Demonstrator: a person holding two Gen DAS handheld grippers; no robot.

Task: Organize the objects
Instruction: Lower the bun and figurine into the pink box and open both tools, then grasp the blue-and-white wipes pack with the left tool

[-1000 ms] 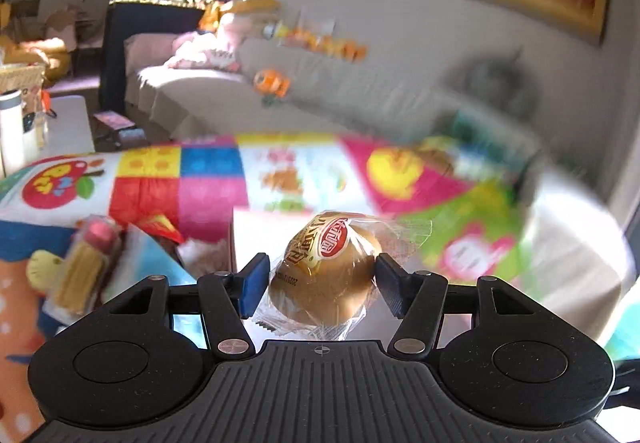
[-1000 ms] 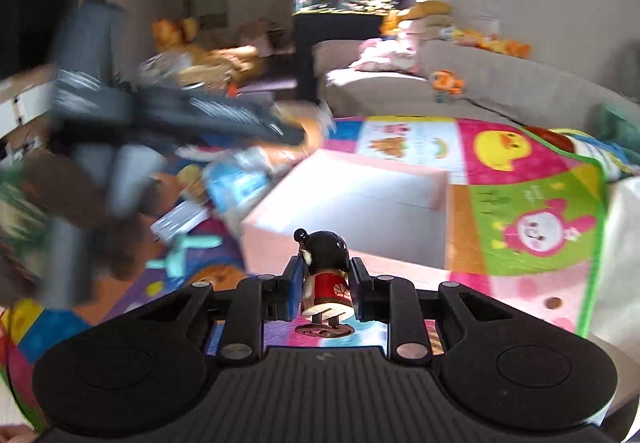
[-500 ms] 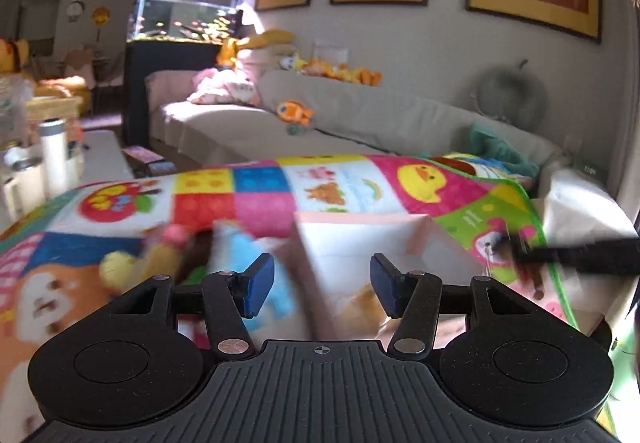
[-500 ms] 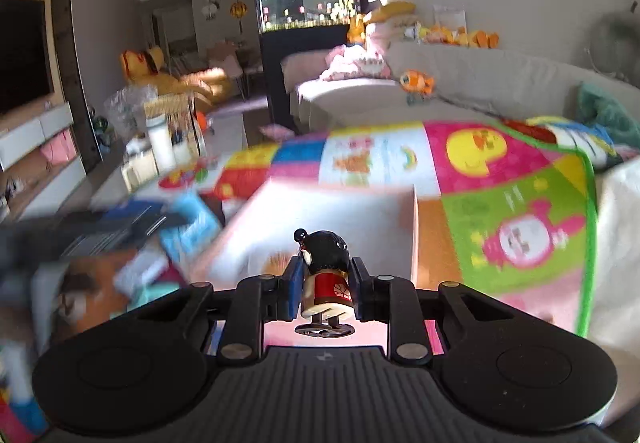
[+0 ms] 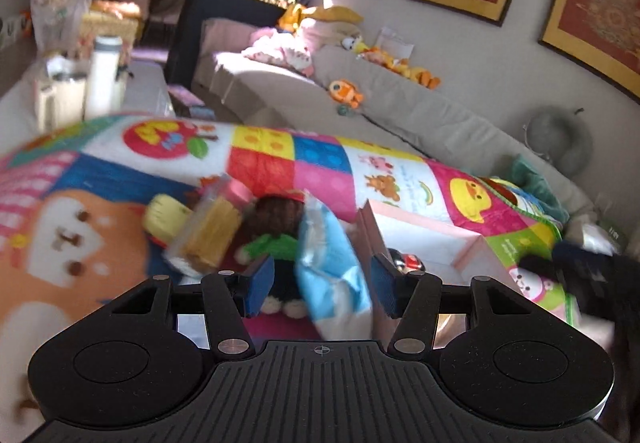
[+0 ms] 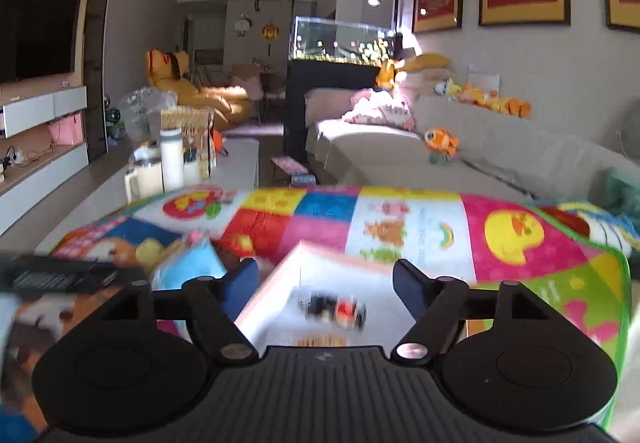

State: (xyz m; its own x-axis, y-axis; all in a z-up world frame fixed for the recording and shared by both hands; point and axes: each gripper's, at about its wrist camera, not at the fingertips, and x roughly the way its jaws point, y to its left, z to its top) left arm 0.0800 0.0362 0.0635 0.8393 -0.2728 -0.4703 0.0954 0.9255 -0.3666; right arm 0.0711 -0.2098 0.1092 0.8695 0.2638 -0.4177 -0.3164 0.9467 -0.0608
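On the patchwork blanket (image 6: 400, 219), the right claw (image 6: 324, 283) had just been opening, empty, the doll (image 6: 336, 309) dropped into the pink box (image 6: 280, 283) at lower centre; next, the half-open, empty left claw (image 5: 322, 283) probably needed the blue packet (image 5: 332, 263).

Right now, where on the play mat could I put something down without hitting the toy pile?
The play mat is bare beyond the pink box, across the animal and duck squares, and right of the box on the green patch. The box floor around the small doll has room too. Left of the box it is crowded: blue packet, plush toy, wrapped snacks.
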